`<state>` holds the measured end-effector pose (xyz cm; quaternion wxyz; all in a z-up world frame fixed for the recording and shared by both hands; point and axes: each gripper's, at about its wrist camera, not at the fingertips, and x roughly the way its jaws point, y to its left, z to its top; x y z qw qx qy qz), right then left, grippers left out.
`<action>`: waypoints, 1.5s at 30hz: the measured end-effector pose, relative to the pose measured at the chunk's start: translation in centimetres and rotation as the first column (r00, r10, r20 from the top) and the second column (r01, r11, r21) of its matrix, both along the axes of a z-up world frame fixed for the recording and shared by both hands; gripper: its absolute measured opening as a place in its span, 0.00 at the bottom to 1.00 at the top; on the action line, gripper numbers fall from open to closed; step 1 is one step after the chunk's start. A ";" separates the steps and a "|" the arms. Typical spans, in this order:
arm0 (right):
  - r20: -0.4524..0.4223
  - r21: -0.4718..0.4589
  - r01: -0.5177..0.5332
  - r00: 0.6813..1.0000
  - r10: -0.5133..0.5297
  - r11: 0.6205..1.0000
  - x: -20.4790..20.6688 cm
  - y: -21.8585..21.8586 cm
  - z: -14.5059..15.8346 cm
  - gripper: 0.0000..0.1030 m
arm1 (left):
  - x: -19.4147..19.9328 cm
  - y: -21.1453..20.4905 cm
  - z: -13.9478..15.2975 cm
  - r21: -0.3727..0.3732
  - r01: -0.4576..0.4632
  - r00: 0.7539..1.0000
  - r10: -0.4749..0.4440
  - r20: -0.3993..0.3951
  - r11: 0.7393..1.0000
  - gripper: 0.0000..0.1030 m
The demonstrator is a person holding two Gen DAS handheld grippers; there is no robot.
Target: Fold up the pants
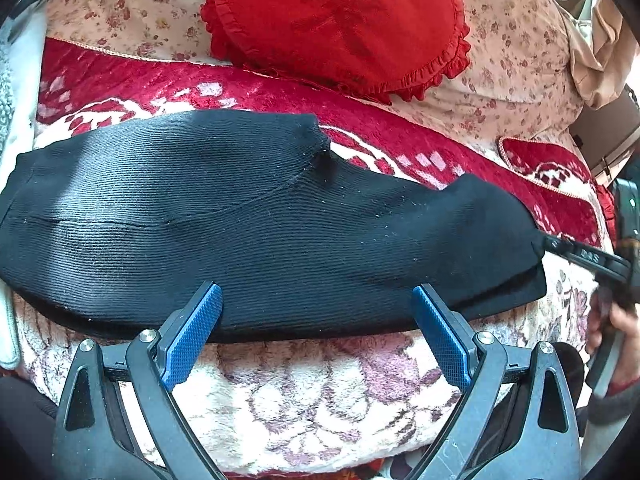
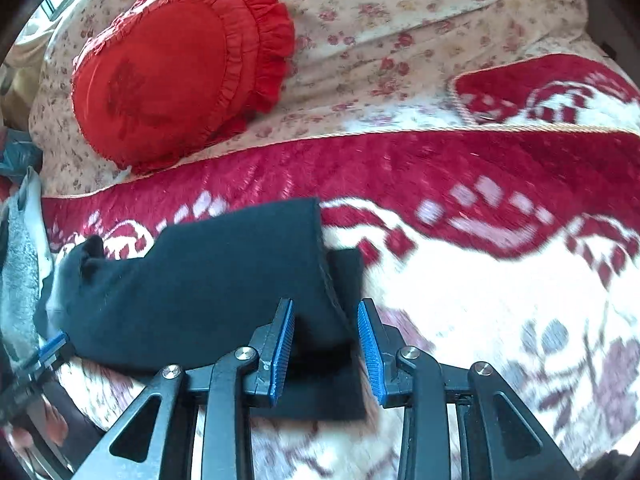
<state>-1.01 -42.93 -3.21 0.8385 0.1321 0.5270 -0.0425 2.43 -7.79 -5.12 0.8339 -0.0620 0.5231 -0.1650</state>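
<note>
Our left hand-held gripper (image 1: 316, 312) was spread wide with nothing between its blue pads, at the near edge of the black pants (image 1: 240, 220). Our right hand-held gripper (image 2: 326, 344) stood parted around the pants' layered end without clamping it. The pants lay folded on the red-and-cream blanket (image 1: 320, 392), near a red frilled cushion (image 1: 336, 24).

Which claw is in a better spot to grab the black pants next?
Probably the right claw: its open blue pads already sit on either side of the black knit pants at their end. The left claw is wide open at the long edge.
</note>
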 end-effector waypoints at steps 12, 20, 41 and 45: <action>0.037 -0.272 -0.153 0.985 0.169 0.950 -2.5 3.7 2.9 0.02 | -0.5 -0.5 0.6 -0.013 0.006 1.000 -0.006 0.016 1.000 0.93; -0.098 -0.338 -0.192 0.981 0.168 0.921 -2.1 4.5 -2.1 0.02 | -1.1 -1.2 0.0 0.015 0.017 1.000 -0.018 0.005 1.000 0.93; 0.081 -0.024 -0.210 0.974 0.212 0.977 1.2 9.8 -0.7 0.10 | 4.9 1.0 0.0 0.107 -0.161 0.985 0.152 0.084 0.981 0.93; 0.060 -0.024 -0.198 0.978 0.199 0.980 2.7 10.5 -2.5 0.10 | 6.9 0.9 -1.5 0.145 -0.173 0.984 0.166 0.063 0.974 0.93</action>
